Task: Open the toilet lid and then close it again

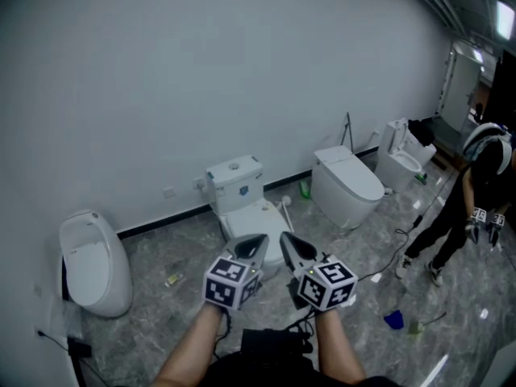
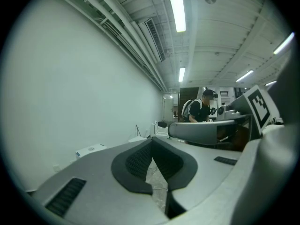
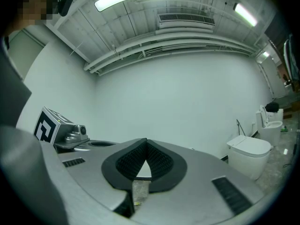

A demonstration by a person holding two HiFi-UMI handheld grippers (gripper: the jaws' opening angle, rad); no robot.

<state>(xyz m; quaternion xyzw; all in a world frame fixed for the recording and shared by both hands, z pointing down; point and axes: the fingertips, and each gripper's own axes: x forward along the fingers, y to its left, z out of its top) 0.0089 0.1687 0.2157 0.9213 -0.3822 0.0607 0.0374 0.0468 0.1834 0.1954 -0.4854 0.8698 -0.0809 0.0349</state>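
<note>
The person is holding both pairs of tongs out ahead at about the same height, just beside each other, over a grey marbled floor [image 1: 153, 329]. The left tongs [image 1: 256, 241] are clenched on nothing, their ribbed black pads meeting at the tip in the left gripper view [image 2: 152, 142]. The right tongs [image 1: 288, 239] are likewise pressing shut and empty [image 3: 145, 143]. Each is carrying a cube of black-and-white square markers, the left cube [image 1: 231, 281] and the right cube [image 1: 328, 283]; these patterns are the only crisp print in sight. The toilet [image 1: 240, 204] is standing against the white wall [image 1: 201, 71] straight beyond the tips, and its toilet lid [image 1: 251, 215] is lying down flat, closed, with the tongs apart from it and partly covering it in the head view. A small blue label [image 1: 243, 190] is showing on the front of the tank, too small to read. A rounded white toilet [image 1: 94, 262] is sitting to the left, a tankless toilet [image 1: 347, 185] to the right, and a further toilet [image 1: 401, 156] with its lid raised beyond. A green bottle [image 1: 305, 189] is standing by the wall, and another person [image 1: 474, 200] in dark clothes is bending at the far right.
</note>
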